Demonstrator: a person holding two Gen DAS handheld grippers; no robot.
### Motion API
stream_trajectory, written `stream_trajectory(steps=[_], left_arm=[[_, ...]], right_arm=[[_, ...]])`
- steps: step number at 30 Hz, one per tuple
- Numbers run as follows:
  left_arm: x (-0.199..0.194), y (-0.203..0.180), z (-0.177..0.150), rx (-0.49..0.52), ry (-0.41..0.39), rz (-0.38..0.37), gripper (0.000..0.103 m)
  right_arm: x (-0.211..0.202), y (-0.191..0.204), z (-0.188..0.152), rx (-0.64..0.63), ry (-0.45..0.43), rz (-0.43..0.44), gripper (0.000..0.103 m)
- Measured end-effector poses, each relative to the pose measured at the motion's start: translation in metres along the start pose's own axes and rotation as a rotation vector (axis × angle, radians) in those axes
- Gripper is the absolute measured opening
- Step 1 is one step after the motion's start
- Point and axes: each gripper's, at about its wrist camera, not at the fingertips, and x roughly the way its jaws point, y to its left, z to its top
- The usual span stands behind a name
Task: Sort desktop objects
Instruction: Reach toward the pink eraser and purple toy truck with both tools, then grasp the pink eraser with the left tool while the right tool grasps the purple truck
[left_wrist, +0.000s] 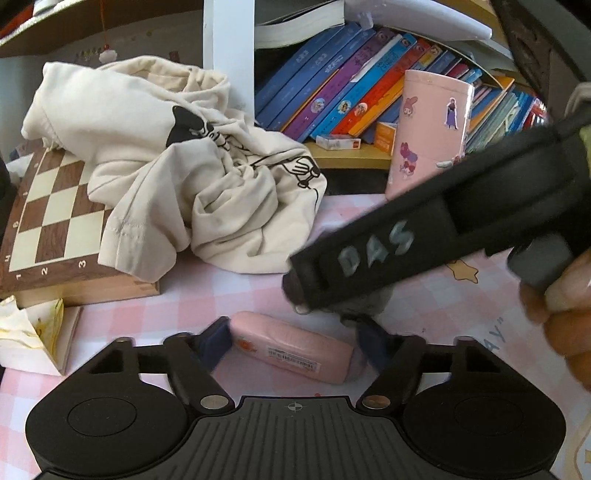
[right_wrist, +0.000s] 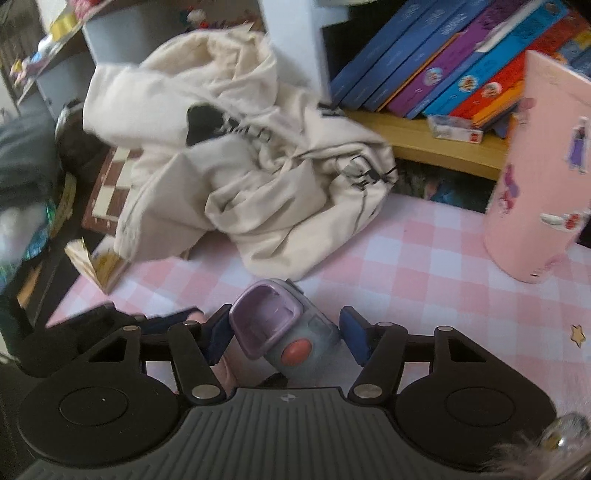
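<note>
1. Nearest, two sets of tongs, one per view. Left tongs (left_wrist: 295, 345) apart, astride one pink block (left_wrist: 317, 356) with a barcode label, lying flat on the pink-checked worktop (left_wrist: 221, 291); left pad (left_wrist: 218, 343) against the block's end, right pad seemingly just short of the other end.
2. Right tongs (right_wrist: 286, 336) likewise apart, around one purple-and-grey toy (right_wrist: 284, 328) with a red button; left pad (right_wrist: 221, 338) close against it, a thin gap at the right pad, though blurred.
3. In the left view, black body of the right tool marked "DAS" across the right side, hiding the toy; one hand (left_wrist: 561, 314) cut off at the frame edge.
4. Near left, one crumpled paper packet (left_wrist: 22, 339), partly out of frame.
5. Further left, one chessboard (left_wrist: 48, 221), mostly buried under one cream garment (left_wrist: 184, 166) with black print.
6. Far right, one upright pink cup (left_wrist: 428, 136) with several stickers; inside not visible.
7. Farthest, one shelf (left_wrist: 351, 158) holding a leaning row of books (left_wrist: 351, 85), too many and too overlapped to count, plus one small box (left_wrist: 338, 142) lying in front.
</note>
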Motion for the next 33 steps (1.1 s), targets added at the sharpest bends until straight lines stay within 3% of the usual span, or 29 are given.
stream_trajectory(steps=[7, 18, 33], left_arm=[[-0.013, 0.0, 0.0, 0.005, 0.021, -0.019, 0.072], [-0.064, -0.008, -0.009, 0.014, 0.016, -0.05, 0.072], [-0.135, -0.025, -0.025, 0.016, 0.004, -0.102, 0.072]], right_arm=[[-0.033, -0.003, -0.011, 0.021, -0.041, -0.029, 0.06], [-0.075, -0.001, -0.056, 0.037, 0.024, -0.073, 0.06], [-0.145, 0.015, -0.109, -0.019, 0.0, -0.108, 0.06]])
